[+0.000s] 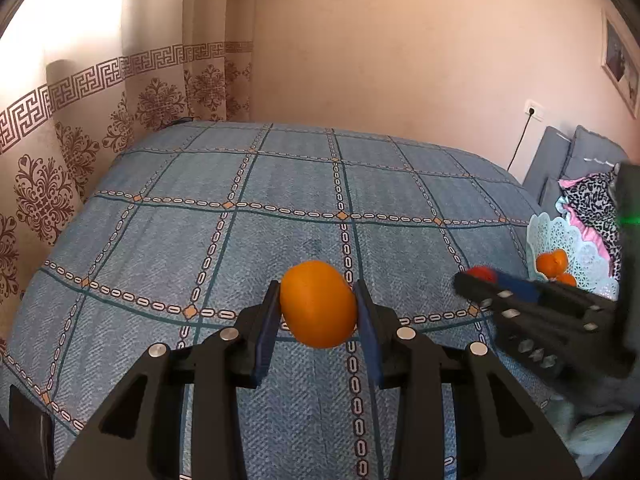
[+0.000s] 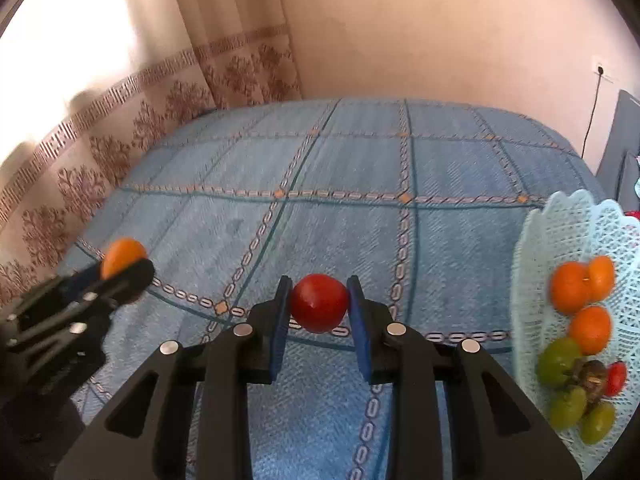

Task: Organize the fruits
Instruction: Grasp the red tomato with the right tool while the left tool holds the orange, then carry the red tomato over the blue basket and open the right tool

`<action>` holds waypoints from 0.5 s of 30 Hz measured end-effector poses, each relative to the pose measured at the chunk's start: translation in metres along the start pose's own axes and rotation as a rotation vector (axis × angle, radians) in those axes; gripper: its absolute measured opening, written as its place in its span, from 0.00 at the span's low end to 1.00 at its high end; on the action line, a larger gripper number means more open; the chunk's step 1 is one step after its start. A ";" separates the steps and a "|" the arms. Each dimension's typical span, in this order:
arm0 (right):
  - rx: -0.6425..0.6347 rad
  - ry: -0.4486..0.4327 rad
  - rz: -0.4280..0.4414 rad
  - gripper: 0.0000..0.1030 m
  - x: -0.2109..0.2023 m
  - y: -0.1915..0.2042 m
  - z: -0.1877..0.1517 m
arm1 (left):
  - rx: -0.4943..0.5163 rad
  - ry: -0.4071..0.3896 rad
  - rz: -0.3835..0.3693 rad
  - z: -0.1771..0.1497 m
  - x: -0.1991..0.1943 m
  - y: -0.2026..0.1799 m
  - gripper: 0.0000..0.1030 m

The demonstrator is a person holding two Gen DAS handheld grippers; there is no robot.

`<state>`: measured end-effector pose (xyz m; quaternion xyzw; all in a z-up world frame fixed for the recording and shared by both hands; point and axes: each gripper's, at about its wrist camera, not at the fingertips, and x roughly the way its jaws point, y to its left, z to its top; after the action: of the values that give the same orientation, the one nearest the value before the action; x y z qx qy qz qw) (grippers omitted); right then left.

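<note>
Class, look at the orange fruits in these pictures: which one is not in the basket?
The orange clamped in the left gripper above the bedspread; the other three lie in the basket.

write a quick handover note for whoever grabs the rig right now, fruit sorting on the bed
Left tongs: shut on an orange, held above the bedspread.
Right tongs: shut on a red fruit.
Basket, at the right: holds three orange fruits, green ones and a small red one.
Done: those are in.
Left: put both held fruits in the basket.
</note>
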<state>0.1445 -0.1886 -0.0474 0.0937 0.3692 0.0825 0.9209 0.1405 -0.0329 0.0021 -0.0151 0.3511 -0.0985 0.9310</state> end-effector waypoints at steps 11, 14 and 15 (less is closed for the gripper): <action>0.071 -0.068 -0.032 0.28 -0.045 -0.033 -0.003 | 0.017 0.007 -0.011 -0.004 0.000 -0.007 0.35; 0.096 -0.085 -0.043 0.28 -0.056 -0.044 -0.005 | 0.023 0.011 -0.013 -0.005 0.001 -0.009 0.35; 0.105 -0.091 -0.046 0.28 -0.060 -0.048 -0.006 | 0.026 0.012 -0.015 -0.006 0.002 -0.010 0.35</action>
<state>0.1014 -0.2473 -0.0233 0.1369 0.3329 0.0373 0.9322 0.1361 -0.0430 -0.0022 -0.0048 0.3554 -0.1100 0.9282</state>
